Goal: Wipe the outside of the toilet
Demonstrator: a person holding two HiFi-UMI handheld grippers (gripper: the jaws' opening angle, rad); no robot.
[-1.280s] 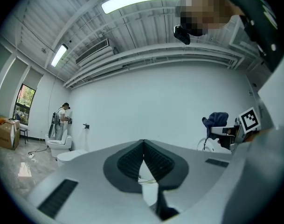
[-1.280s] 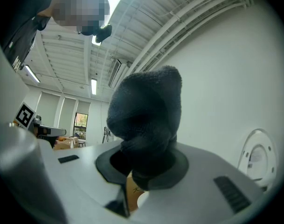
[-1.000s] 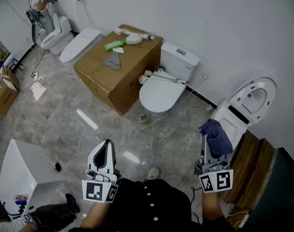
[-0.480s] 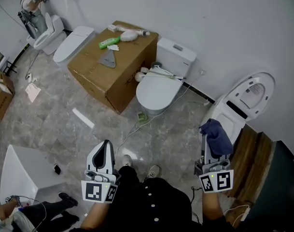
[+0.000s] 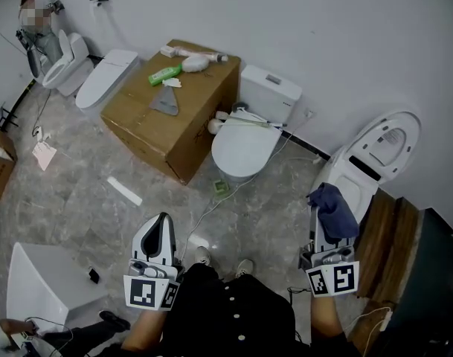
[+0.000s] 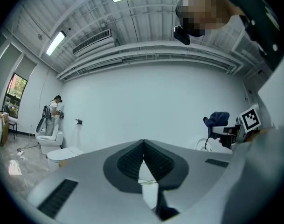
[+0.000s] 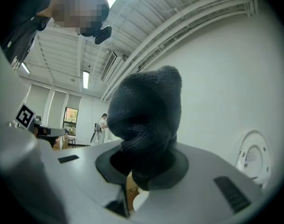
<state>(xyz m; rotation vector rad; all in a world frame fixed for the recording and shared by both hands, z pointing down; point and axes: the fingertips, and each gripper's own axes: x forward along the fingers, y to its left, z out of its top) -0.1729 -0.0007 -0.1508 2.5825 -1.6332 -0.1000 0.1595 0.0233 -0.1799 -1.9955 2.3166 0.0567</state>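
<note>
**Cloth in hand, no wiping yet**

Nearest me, at the lower left of the head view, my left gripper [image 5: 164, 229] has its jaws pressed together on nothing. At the lower right, my right gripper [image 5: 317, 225] is clamped on a dark blue cloth [image 5: 333, 207], which bunches up above the jaws. Just beyond the cloth, towards the right edge, stands a toilet [image 5: 360, 183] with its lid up. The cloth overlaps it in the frame, but I cannot tell whether they touch. A second toilet [image 5: 244, 146] sits mid-frame beside a box [image 5: 170, 117]. I judge the wiping not begun: the cloth is ready, and every outer surface is left to do.
</note>
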